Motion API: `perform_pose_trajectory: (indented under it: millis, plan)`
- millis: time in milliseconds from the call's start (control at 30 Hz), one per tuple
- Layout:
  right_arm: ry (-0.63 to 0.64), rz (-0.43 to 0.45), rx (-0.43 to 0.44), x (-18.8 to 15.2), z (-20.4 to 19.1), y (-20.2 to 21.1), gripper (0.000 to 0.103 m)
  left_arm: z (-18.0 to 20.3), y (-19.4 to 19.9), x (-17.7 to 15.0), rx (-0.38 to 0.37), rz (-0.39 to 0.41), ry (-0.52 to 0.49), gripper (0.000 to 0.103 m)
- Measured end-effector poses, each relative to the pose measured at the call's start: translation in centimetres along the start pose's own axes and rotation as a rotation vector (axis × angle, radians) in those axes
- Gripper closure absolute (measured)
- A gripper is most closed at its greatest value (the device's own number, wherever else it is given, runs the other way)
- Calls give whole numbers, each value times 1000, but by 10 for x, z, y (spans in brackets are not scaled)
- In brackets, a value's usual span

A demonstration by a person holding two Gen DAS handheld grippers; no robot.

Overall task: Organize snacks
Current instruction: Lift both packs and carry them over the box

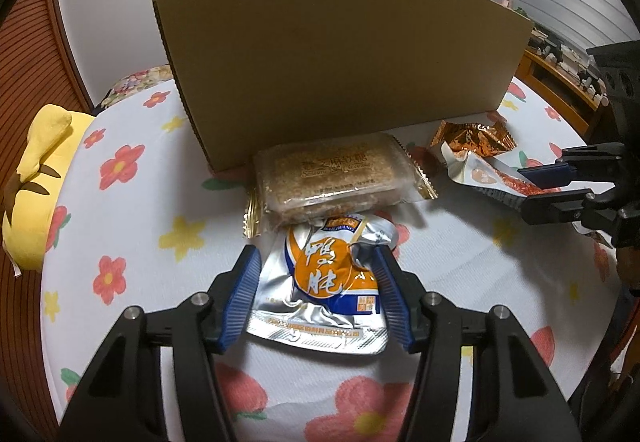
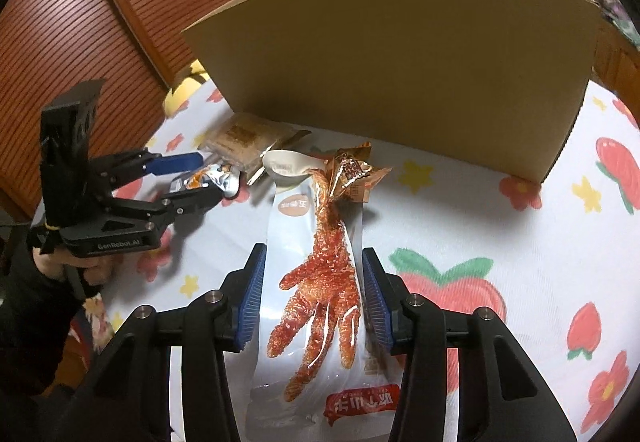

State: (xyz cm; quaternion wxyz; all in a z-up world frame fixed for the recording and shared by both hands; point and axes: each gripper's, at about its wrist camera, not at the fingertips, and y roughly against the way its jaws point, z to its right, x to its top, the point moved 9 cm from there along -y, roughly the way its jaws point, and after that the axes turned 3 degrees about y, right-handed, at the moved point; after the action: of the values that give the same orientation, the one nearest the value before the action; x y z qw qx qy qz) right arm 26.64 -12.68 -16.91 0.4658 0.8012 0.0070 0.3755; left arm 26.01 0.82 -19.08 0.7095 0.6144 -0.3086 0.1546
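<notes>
My left gripper [image 1: 316, 262] is open, its blue pads on either side of a silver and orange pouch [image 1: 324, 290] lying on the floral cloth. A clear-wrapped sesame candy bar [image 1: 332, 173] lies just beyond it, against the cardboard box [image 1: 344, 69]. My right gripper [image 2: 314, 262] is open astride a long white packet printed with a red chicken foot [image 2: 316, 282]. A small copper foil snack [image 2: 352, 169] lies at that packet's far end. The left gripper also shows in the right wrist view [image 2: 204, 177], and the right gripper in the left wrist view [image 1: 524, 183].
The cardboard box wall [image 2: 400, 69] stands upright behind all the snacks. A yellow plush toy [image 1: 36, 181] lies at the left edge of the bed. A wooden slatted door [image 2: 80, 21] is behind on the left. A wooden shelf [image 1: 560, 81] is at the right.
</notes>
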Motion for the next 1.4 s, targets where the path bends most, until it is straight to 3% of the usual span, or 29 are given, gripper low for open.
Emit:
perform_pose_trajectory:
  millis: [233,433,533,633,933,1200,1400]
  plan:
    - [-93,62,82,14,2,22,56,4,4,0,4,-1,4,46]
    - [-131,97,102,23,4,38,56,5,26,8,4,42,14,46]
    - [-87,86,-8,22,7,35,56,5,42,14,6,75,21,46]
    - [-120,63,45,17,7,30,56,5,57,20,8,104,22,46]
    - [-23,36,-14,18,-10,21,56,41,86,51,-71,173,-18,46]
    - [37,10,-27,13,-22,16,56,83,63,71,-125,105,-111,46]
    - [75,9,-45,19,-28,15,56,103,48,75,-112,51,-178,46]
